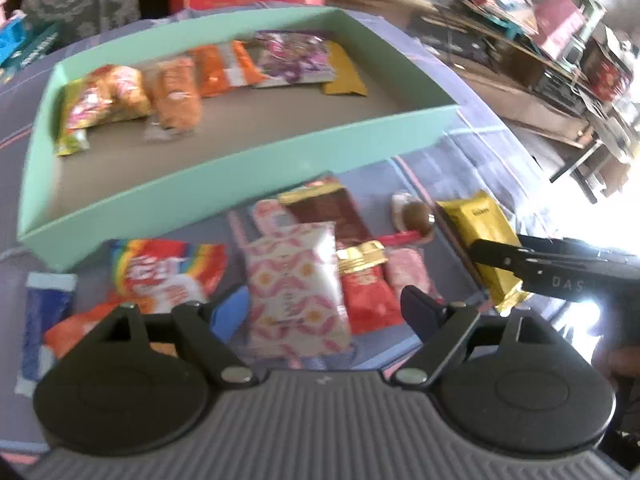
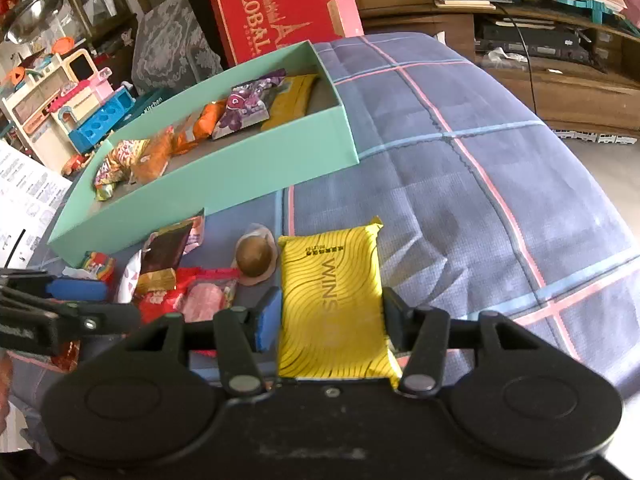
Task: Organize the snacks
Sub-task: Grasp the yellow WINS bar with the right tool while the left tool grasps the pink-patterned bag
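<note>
Jaws of my right gripper (image 2: 328,316) clamp a yellow snack packet (image 2: 332,300) by its long edges, just above the blue plaid cloth (image 2: 480,168). My left gripper (image 1: 324,312) hangs with jaws wide apart over the loose pile, a pink patterned pouch (image 1: 296,288) between them, untouched. I see a teal tray (image 1: 240,160) beyond the pile, holding several snacks along its far wall. A chocolate egg (image 2: 254,258) lies just beside the yellow packet.

One shallow mint-green cardboard tray (image 1: 248,152), far left; five snack packets inside. One yellow wavy-lined foil packet (image 2: 332,304), near right. One red printed carton (image 2: 276,8), far.
</note>
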`<state>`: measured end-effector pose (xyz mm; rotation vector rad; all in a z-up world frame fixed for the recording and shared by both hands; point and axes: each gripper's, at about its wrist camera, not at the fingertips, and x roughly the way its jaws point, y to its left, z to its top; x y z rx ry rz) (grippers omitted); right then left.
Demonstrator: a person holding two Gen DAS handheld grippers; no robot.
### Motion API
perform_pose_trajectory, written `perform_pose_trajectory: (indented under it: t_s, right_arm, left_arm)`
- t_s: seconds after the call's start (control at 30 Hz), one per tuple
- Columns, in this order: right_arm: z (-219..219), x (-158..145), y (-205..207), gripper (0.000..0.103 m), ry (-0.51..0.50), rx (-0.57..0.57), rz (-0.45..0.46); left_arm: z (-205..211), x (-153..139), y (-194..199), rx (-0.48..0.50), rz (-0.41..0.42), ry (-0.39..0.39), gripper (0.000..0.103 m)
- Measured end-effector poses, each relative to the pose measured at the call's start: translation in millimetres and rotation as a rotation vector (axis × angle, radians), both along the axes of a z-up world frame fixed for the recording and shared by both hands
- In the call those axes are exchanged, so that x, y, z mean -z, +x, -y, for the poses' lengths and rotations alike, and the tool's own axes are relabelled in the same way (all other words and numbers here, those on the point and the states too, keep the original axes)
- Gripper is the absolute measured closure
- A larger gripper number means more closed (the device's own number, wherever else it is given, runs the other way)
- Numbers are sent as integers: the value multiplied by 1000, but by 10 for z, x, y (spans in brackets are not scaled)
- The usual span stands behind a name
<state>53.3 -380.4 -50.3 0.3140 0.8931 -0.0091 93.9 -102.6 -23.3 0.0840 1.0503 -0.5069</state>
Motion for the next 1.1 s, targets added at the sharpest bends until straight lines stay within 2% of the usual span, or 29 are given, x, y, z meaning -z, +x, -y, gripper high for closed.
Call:
perform_pose_trajectory:
  t_s: [0.1,0.27,0.33,0.4,0.47,0.53,0.6,0.77,0.83,0.87,0.9,1.0,1.1]
  right_arm:
    - [-23,-10,1,48,-4,-2,2]
    - [-52,-8,-9,48,-14,1,9]
    - [-37,-10,-9,48,-6,5,8]
    - [-30,-12,-11,48,-1,5,6]
    - [-29,-10,-16,48,0,4,7]
    - [-29,-5,-19,48,2,2,10]
    - [-21,-2,-24,48,9,2,14]
    - [-58,2,-38,47,-4,-4,22]
    - [-77,-1,-31,47,-18,-8,21]
    - [-93,-3,-27,47,-28,-12,21]
    - [-93,-5,-19,47,-36,-16,20]
    - [-116,-20,0,52,-69,-24,13]
    - [-67,-38,-5,53,-31,-11,7]
  left_arm:
    - [-125,-32,0,-29,24,22,18]
    - [-136,-7,109,-56,-3,30,19]
    - [-42,-10,110,-37,6,37,27]
    - [39,-5,77,-15,7,41,45]
    - [106,53,69,-7,-2,68,51]
    - [109,124,80,-23,-15,91,48]
    - [32,169,127,-66,-36,71,35]
    - [-7,213,222,-85,-61,36,29]
    - [30,215,213,-64,-49,29,37]
    - [41,210,203,-56,-49,14,49]
    - [50,202,196,-45,-51,0,53]
    - [138,178,98,-17,-11,34,54]
    - [168,150,-12,5,12,43,54]
